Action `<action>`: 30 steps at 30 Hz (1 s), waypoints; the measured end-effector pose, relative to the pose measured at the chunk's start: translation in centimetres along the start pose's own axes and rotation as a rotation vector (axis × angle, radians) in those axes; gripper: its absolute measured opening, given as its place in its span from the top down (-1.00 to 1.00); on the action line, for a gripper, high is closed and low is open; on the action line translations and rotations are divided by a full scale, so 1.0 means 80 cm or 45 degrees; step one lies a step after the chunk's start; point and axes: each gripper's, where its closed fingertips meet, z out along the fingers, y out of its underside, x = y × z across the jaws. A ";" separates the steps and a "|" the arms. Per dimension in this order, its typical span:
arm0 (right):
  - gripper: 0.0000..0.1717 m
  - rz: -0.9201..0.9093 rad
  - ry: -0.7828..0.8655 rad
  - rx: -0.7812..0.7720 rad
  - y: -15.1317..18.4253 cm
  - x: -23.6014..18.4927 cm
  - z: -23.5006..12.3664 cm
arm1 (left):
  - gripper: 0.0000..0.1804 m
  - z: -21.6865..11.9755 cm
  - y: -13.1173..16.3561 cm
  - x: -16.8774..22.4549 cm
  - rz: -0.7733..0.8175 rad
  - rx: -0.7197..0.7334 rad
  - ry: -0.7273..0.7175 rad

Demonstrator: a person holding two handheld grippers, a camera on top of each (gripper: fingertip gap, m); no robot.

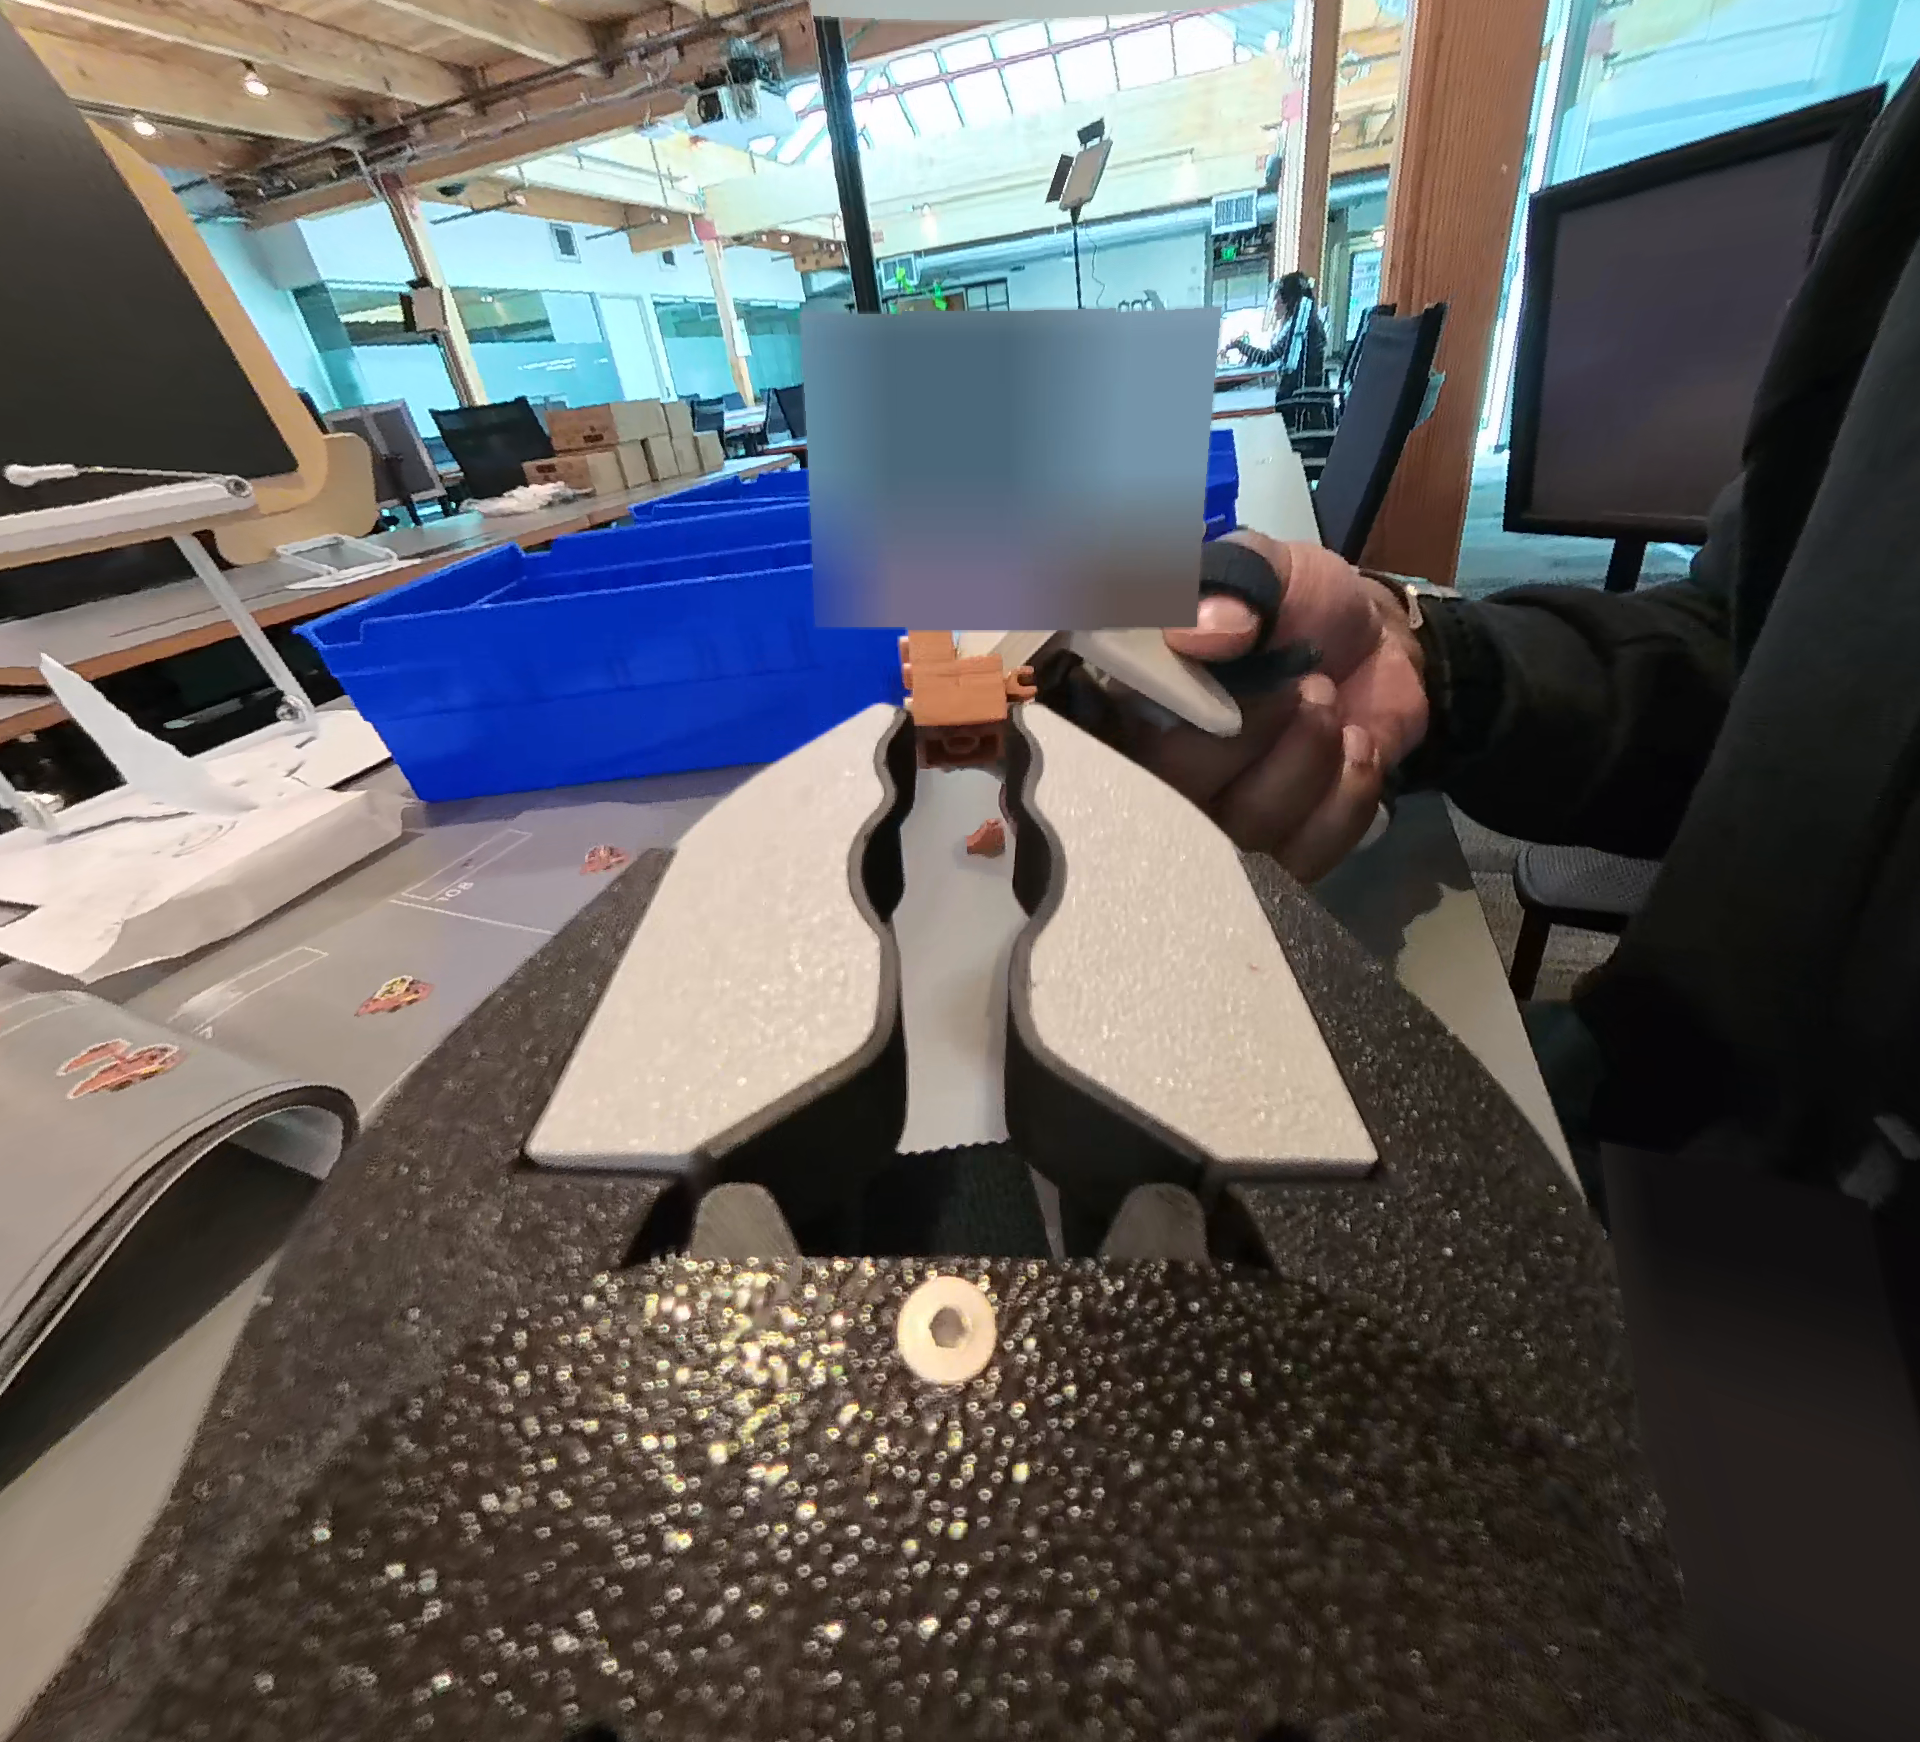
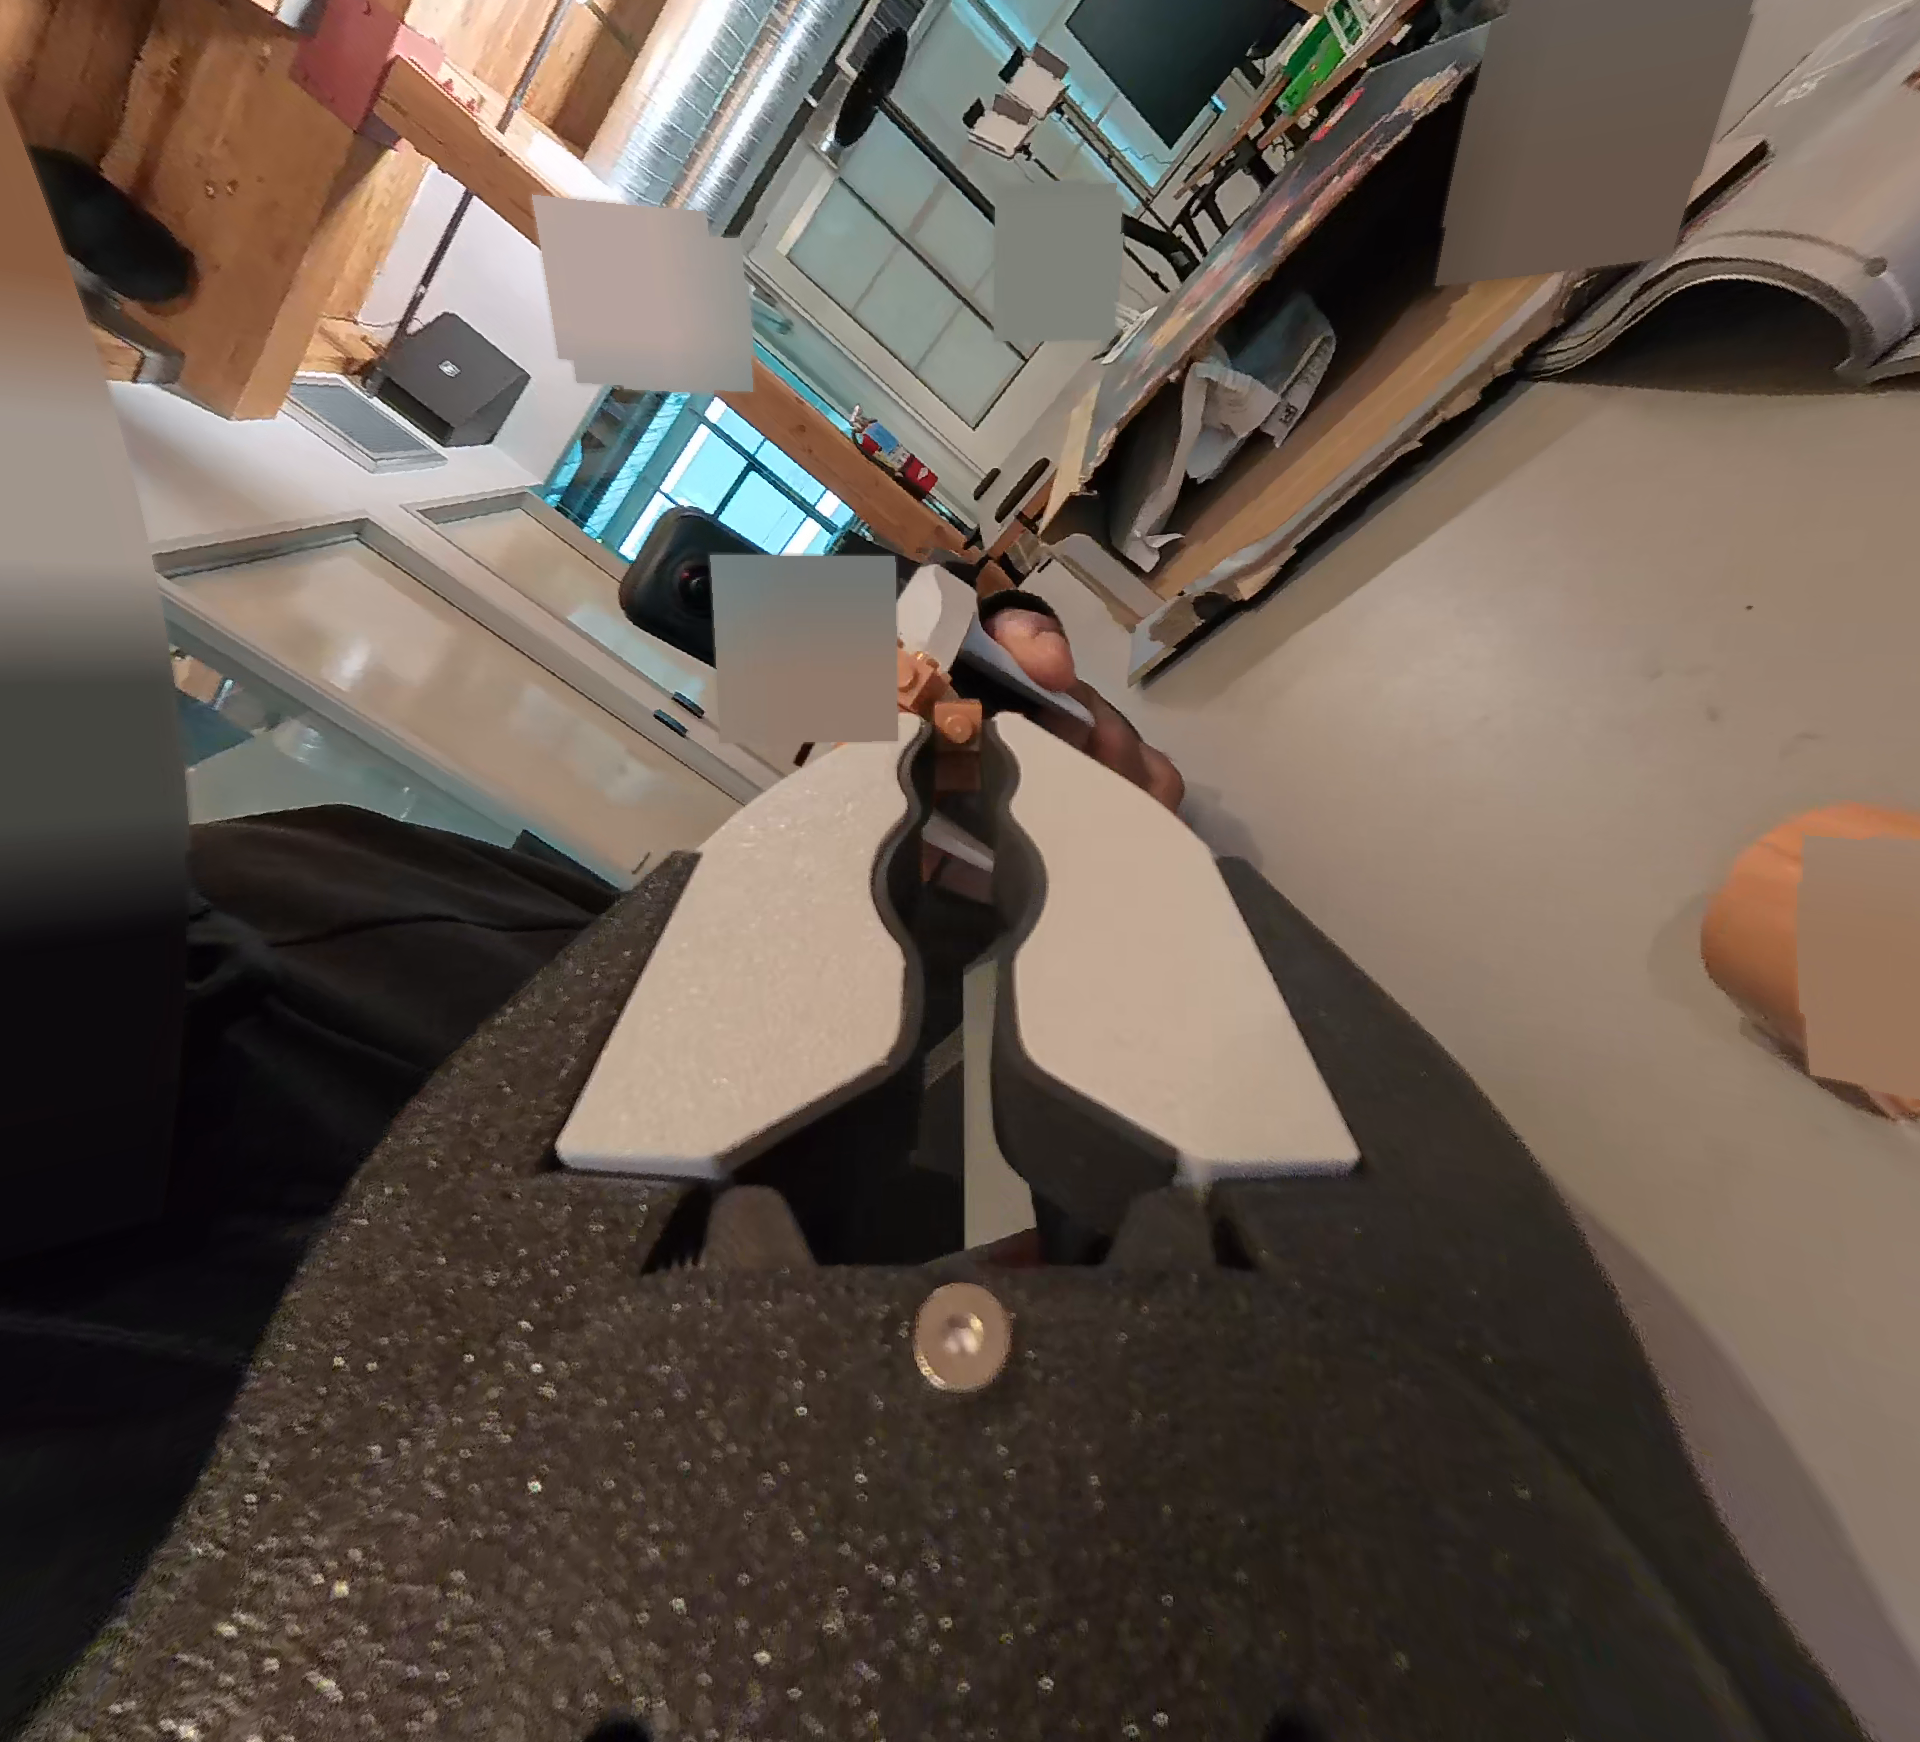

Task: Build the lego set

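In the left wrist view my left gripper (image 1: 958, 738) is shut on the dark brown bottom brick of a small brown brick build (image 1: 956, 690), held above the grey table (image 1: 499, 871). The pads press on both sides of the brick. The right gripper (image 1: 1143, 684), held in a hand (image 1: 1320, 716), meets the build from the far right. In the right wrist view my right gripper (image 2: 956, 754) is shut on a small brown studded brick (image 2: 956, 728) that sits against a lighter tan part (image 2: 920, 679) of the build. The left gripper's white finger (image 2: 940, 617) and camera (image 2: 675, 591) lie just beyond.
Blue bins (image 1: 623, 643) stand behind the build. A loose brown piece (image 1: 987, 840) lies on the table under my left fingers. An open booklet (image 1: 156, 1121) and a white stand (image 1: 156, 788) are at the left. An orange object (image 2: 1756, 934) lies on the table at right. My two grippers' fingertips are within a few centimetres of each other.
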 end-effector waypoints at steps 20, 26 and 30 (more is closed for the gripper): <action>0.92 -0.180 0.187 -0.100 0.009 0.016 -0.007 | 0.83 0.002 0.040 -0.007 0.214 -0.330 -0.130; 0.92 -0.252 0.305 -0.188 0.015 0.025 -0.013 | 0.83 0.003 0.048 -0.013 0.302 -0.398 -0.248; 0.92 -0.279 0.341 -0.234 0.016 0.024 -0.012 | 0.83 0.005 0.052 -0.011 0.376 -0.426 -0.267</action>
